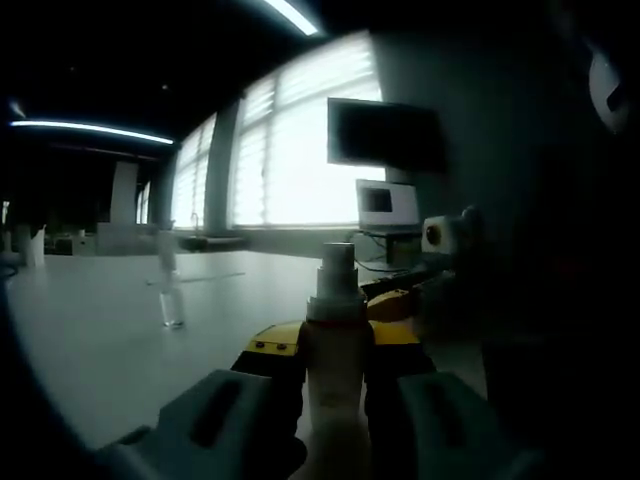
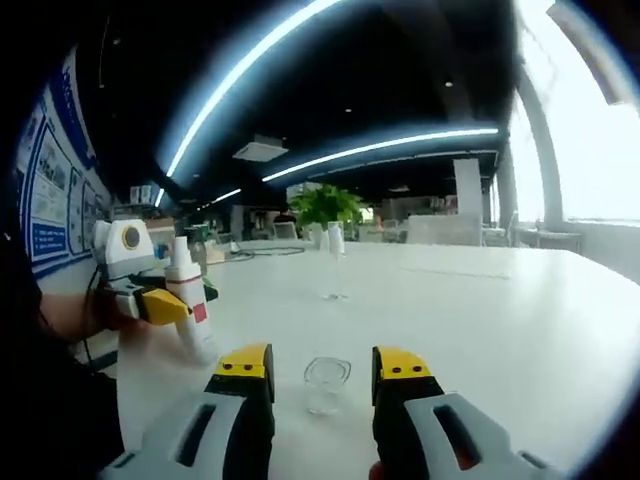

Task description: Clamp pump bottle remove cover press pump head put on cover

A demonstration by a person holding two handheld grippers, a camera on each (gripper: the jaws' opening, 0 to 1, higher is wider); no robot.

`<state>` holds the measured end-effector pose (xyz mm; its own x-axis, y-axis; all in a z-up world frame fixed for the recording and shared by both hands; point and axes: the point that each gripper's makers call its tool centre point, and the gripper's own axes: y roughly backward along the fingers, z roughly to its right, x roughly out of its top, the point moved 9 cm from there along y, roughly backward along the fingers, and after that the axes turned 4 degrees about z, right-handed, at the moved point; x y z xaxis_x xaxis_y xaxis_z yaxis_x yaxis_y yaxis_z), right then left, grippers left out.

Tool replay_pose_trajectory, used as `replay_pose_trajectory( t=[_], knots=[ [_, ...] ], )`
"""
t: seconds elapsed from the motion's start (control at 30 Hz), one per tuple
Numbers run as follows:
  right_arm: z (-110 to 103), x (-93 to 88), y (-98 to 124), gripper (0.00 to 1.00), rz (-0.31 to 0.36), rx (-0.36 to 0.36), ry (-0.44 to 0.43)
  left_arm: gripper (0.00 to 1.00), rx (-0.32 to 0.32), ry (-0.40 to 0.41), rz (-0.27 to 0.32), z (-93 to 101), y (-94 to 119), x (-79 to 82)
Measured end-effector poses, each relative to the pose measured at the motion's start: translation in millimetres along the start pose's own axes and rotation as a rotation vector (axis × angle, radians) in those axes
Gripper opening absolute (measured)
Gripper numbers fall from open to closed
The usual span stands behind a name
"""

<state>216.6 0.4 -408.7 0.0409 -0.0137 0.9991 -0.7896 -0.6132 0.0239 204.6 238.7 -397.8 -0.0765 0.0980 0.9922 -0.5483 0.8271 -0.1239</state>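
A white pump bottle (image 1: 335, 340) stands between the yellow-tipped jaws of my left gripper (image 1: 335, 352), which is shut on its body. Its pump head (image 1: 336, 262) is bare. In the right gripper view the same bottle (image 2: 190, 305) leans slightly on the white table, held by the left gripper (image 2: 160, 303) at the left. A small clear cover (image 2: 326, 384) lies on the table between the jaws of my right gripper (image 2: 325, 366), which is open and not touching it. Part of the right gripper (image 1: 403, 300) shows just right of the bottle in the left gripper view.
A slim clear vessel (image 2: 335, 262) stands farther out on the white table (image 2: 480, 310), also seen as the vessel (image 1: 172, 298). A laptop (image 1: 388, 205) and a dark monitor (image 1: 385, 132) sit at the far table edge. A person's arm (image 2: 60, 320) is at the left.
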Motion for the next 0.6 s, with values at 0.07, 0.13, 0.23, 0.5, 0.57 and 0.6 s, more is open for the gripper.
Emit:
replay_pose_trajectory(
  t=[0.07, 0.13, 0.23, 0.5, 0.57, 0.6],
  knots=[
    [-0.8, 1.2, 0.2, 0.35, 0.011, 0.006, 0.004, 0.13, 0.0, 0.003, 0.0, -0.3, 0.0, 0.0],
    [-1.3, 2.0, 0.5, 0.36, 0.015, 0.01, 0.011, 0.13, 0.002, 0.003, 0.0, -0.5, -0.2, 0.0],
    [-5.2, 3.6, 2.2, 0.36, 0.029, 0.015, 0.021, 0.13, 0.003, 0.002, 0.0, -1.0, -0.1, 0.0],
    [-11.0, 11.4, 9.6, 0.36, 0.115, 0.038, 0.032, 0.13, 0.006, 0.001, 0.001, -0.1, -0.4, 0.2],
    [-10.5, 11.9, 10.4, 0.36, 0.128, 0.049, 0.033, 0.13, 0.011, 0.0, 0.001, -0.8, -0.4, 0.2],
    [-12.0, 12.7, 11.1, 0.36, 0.139, 0.059, 0.039, 0.13, 0.013, 0.002, 0.001, -1.2, -0.4, 0.1]
  ],
)
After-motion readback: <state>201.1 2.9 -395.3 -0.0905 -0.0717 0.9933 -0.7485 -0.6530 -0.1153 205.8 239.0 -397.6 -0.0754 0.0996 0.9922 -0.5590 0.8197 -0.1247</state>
